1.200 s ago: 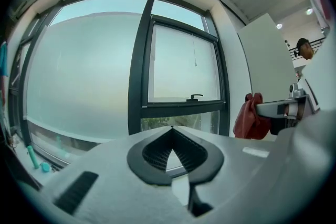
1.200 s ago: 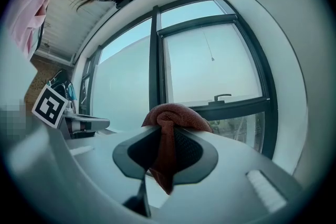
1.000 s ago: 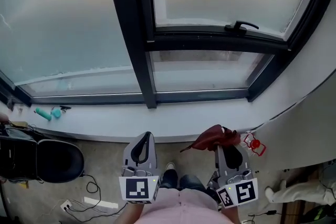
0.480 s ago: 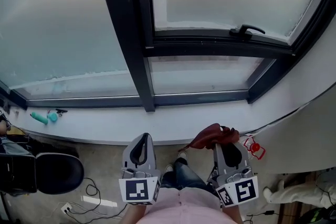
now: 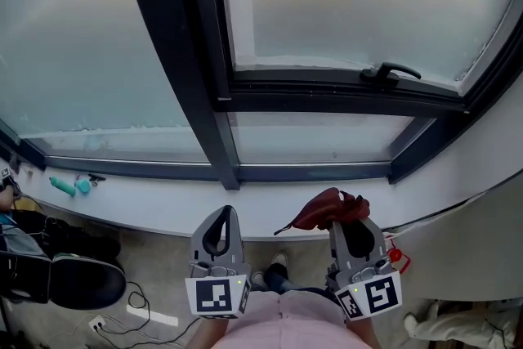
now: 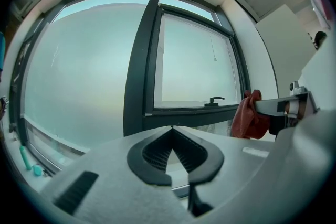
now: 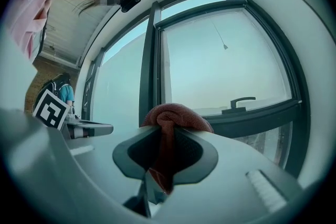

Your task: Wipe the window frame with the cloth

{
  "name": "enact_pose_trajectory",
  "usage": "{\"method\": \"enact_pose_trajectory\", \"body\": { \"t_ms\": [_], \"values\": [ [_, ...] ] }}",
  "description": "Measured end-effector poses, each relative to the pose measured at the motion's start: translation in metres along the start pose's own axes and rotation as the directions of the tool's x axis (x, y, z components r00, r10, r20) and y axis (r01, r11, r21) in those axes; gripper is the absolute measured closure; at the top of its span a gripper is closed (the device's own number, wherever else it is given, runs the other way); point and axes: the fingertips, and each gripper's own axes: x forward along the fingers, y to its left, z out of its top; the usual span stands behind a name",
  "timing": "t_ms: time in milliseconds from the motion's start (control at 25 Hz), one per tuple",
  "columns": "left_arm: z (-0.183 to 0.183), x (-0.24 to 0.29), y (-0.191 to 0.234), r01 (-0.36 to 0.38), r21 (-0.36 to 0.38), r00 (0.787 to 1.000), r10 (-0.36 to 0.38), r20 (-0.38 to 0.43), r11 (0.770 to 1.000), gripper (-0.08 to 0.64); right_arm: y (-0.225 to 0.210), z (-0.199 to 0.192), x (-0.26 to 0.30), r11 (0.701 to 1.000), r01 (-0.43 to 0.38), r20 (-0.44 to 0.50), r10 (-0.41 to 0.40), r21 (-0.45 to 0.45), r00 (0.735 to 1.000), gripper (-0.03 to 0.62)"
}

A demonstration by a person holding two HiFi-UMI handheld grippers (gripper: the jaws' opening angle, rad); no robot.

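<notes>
1. Red cloth (image 5: 331, 210): bunched and pinched between the closed jaws of the right gripper (image 5: 346, 223), held above the white sill (image 5: 147, 204) and well short of the glass.
2. Left gripper (image 5: 225, 215): jaws pressed together, nothing between them.
3. Probably the approach step: raise the right gripper toward the dark window frame (image 5: 200, 86), not yet touched.
4. Lead with the loose bulge of cloth rather than the jaw tips, and press it flat along one bar.
5. Steer round the handle (image 5: 391, 73) to avoid a snag.
</notes>
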Motion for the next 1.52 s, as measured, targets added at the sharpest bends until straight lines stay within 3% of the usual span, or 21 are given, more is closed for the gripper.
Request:
{"method": "enact_pose_trajectory", "body": {
  "t_ms": [320,680,1160,1520],
  "values": [
    [0.007,0.025,-0.012,-0.021,0.014,1.0,0.021,0.014,1.0,0.563,-0.023,0.011,0.024,0.999,-0.032,0.032,0.032,-0.008,0.999,0.522],
    [0.023,0.054,-0.009,0.034,0.018,0.998,-0.035,0.046,0.999,0.563,-0.025,0.026,0.059,0.999,-0.035,0.072,0.038,-0.037,0.997,0.522],
    [0.05,0.072,0.048,0.009,0.031,0.995,-0.012,0.1,0.999,0.563,0.012,0.089,0.228,0.972,-0.134,0.188,0.171,-0.194,0.967,0.522],
    [0.05,0.07,0.102,-0.099,-0.003,0.989,0.098,0.108,0.995,0.563,0.031,0.068,0.337,0.958,-0.195,0.082,0.216,-0.208,0.973,0.522]
  ]
}}
